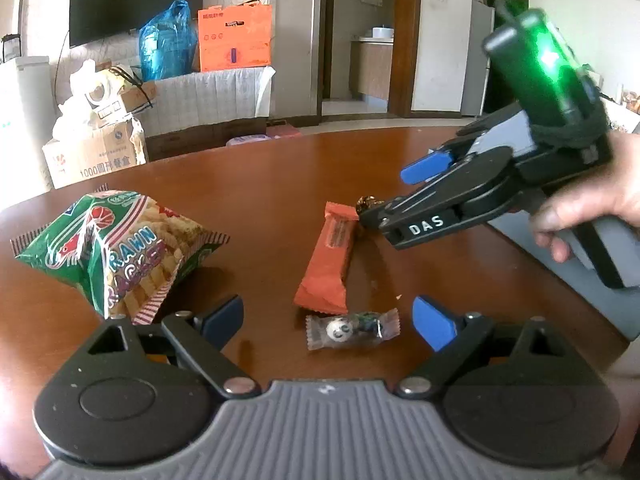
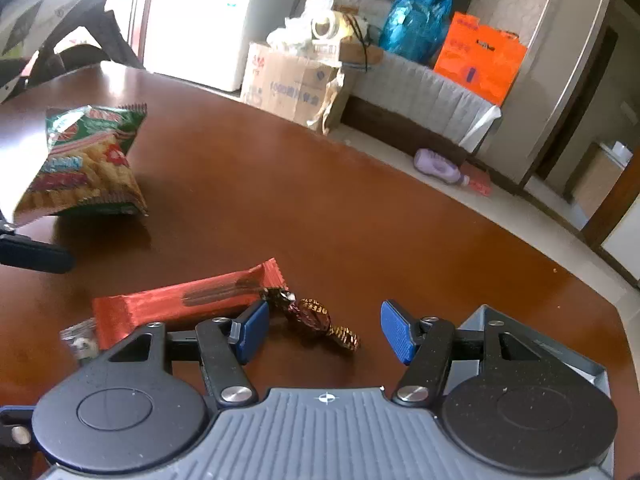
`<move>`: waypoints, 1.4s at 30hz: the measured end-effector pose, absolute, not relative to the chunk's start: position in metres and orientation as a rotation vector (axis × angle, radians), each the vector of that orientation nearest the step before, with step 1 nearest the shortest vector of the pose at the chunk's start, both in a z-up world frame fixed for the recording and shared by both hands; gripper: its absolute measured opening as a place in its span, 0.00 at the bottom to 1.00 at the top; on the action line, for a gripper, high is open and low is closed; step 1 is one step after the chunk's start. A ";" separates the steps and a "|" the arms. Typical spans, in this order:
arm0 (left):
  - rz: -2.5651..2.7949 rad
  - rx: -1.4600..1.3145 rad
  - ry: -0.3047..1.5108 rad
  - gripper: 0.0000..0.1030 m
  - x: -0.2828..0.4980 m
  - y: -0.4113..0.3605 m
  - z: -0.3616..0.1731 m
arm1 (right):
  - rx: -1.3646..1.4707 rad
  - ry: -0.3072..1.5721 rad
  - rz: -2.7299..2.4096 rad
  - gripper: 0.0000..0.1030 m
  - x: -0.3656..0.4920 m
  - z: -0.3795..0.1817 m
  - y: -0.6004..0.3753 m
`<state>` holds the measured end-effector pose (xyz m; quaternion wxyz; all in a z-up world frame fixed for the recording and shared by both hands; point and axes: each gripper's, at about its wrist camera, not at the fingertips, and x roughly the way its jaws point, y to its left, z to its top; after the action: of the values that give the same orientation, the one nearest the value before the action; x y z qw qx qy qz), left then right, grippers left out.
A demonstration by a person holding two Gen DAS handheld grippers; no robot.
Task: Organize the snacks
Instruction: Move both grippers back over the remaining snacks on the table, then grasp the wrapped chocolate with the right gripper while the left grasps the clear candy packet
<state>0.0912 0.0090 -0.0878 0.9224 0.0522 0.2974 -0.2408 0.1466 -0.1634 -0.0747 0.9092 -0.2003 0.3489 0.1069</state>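
Note:
A green prawn cracker bag (image 1: 116, 248) lies on the brown table (image 1: 260, 184) at the left. An orange wrapped bar (image 1: 329, 260) lies in the middle, with a clear-wrapped candy (image 1: 353, 329) just in front of it. A brown and gold foil candy (image 2: 316, 314) lies at the bar's far end. My left gripper (image 1: 328, 320) is open, low over the table, with the clear-wrapped candy between its fingers. My right gripper (image 2: 324, 330) is open, with the foil candy between its fingers; it also shows in the left wrist view (image 1: 384, 196). The bag (image 2: 86, 164) and bar (image 2: 188, 300) also show in the right wrist view.
A grey box (image 2: 536, 344) sits on the table beside the right gripper. Beyond the table's far edge stand cardboard boxes (image 1: 96, 148), a blue plastic bag (image 1: 168, 40) and an orange carton (image 1: 234, 38). A purple bottle (image 2: 438, 166) lies on the floor.

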 end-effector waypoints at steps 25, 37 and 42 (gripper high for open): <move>-0.532 0.011 0.666 0.90 0.113 0.030 -0.097 | -0.188 0.779 0.213 0.38 0.148 -0.073 -0.174; -0.561 0.026 0.672 0.90 0.114 0.012 -0.097 | -0.198 0.784 0.218 0.25 0.131 -0.072 -0.164; -0.588 0.034 0.664 0.75 0.117 0.006 -0.096 | -0.179 0.774 0.219 0.25 0.117 -0.074 -0.165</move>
<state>0.1166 0.0058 -0.0956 0.9030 0.0167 0.3213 -0.2847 0.1166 -0.1649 -0.0737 0.9163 -0.0872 0.3761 0.1066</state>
